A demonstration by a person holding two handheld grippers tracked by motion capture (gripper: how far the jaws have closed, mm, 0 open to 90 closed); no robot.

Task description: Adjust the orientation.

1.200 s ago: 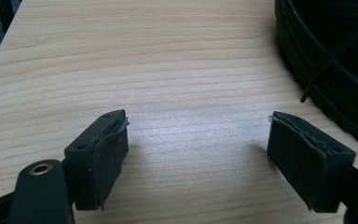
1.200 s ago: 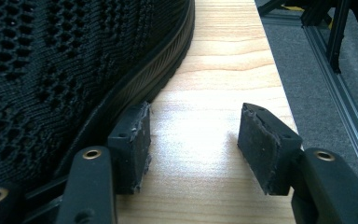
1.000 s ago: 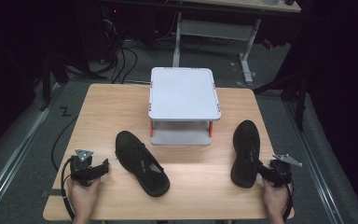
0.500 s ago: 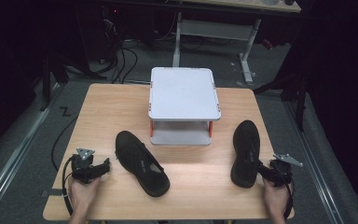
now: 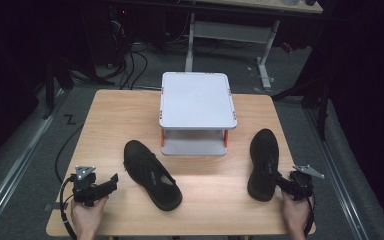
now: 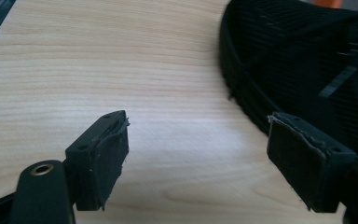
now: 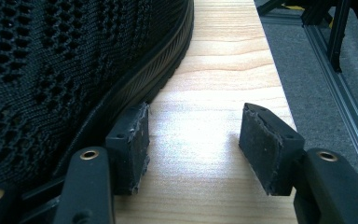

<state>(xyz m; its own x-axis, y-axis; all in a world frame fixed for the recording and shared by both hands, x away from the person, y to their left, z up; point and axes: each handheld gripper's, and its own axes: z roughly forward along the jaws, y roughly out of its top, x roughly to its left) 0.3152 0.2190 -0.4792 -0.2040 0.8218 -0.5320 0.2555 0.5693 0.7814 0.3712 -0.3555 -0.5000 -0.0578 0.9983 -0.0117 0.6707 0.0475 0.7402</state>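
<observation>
Table (image 5: 105,120): light wood, one; we take its centre as the clock hub.
Shelf rack (image 5: 198,100): one, grey, two tiers on orange posts, at 12 o'clock; both tiers look bare.
Shoes, count: two, black knit uppers, rubber soles.
Left shoe (image 5: 152,174): at 7 o'clock from the hub, lying diagonal, toe toward 5 o'clock.
Right shoe (image 5: 263,162): at 4 o'clock, roughly lengthwise, near the table's right edge, well apart from the left shoe.
Handling, judged: we expect each shoe to be light; the mesh upper is soft and will give under the pads, while the sole rim is stiffer and grippy. Nothing fragile.
Where to hold, judged: we favour the heel collar or the side wall across upper and sole edge; a pinch on loose mesh alone could let the shoe swing.
Left gripper (image 5: 111,181): one, at 8 o'clock, pointing toward the left shoe, just beside it; jaws wide apart with bare table between them in the left gripper view, shoe mesh (image 6: 307,56) beyond its right pad.
Right gripper (image 5: 283,183): one, at 4 o'clock by the right shoe's heel; jaws wide, nothing between them, the left pad (image 7: 130,147) against or just beside the sole edge; we cannot tell which.
Hands: two, one per gripper, at the near edge.
</observation>
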